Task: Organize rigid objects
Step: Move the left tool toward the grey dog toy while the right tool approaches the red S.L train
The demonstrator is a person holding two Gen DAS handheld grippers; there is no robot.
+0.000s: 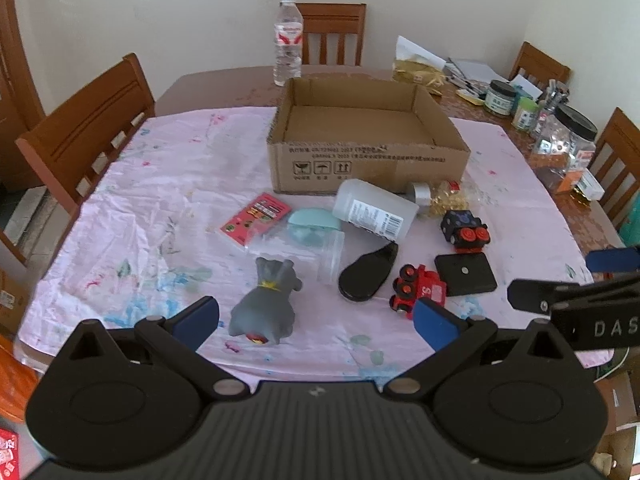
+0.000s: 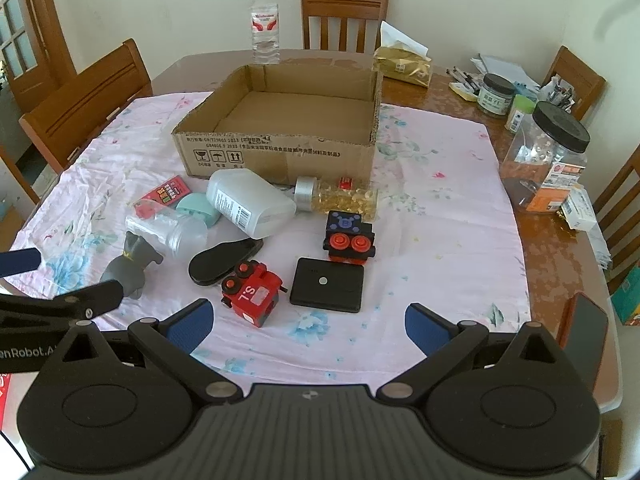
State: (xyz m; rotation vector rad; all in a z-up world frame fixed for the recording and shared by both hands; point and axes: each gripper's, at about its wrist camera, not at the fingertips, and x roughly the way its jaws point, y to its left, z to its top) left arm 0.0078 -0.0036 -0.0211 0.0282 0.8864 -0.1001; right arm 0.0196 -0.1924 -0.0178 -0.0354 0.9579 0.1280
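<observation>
Both the left gripper (image 1: 316,320) and right gripper (image 2: 308,326) gape empty near the "S.L" red train (image 2: 252,294).

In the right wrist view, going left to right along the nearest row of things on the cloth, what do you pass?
Grey dog figure → black oval pad → red toy train → black square block. The blue and black toy car lies just behind the block, so I leave it out of the row.

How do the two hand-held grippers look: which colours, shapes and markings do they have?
Both are black plastic. The left gripper and the right gripper each have two angled fingers with blue textured pads, silver pivot screws, round discs and a ribbed body. White lettering marks their sides. No cables or sleeves are visible.
</observation>
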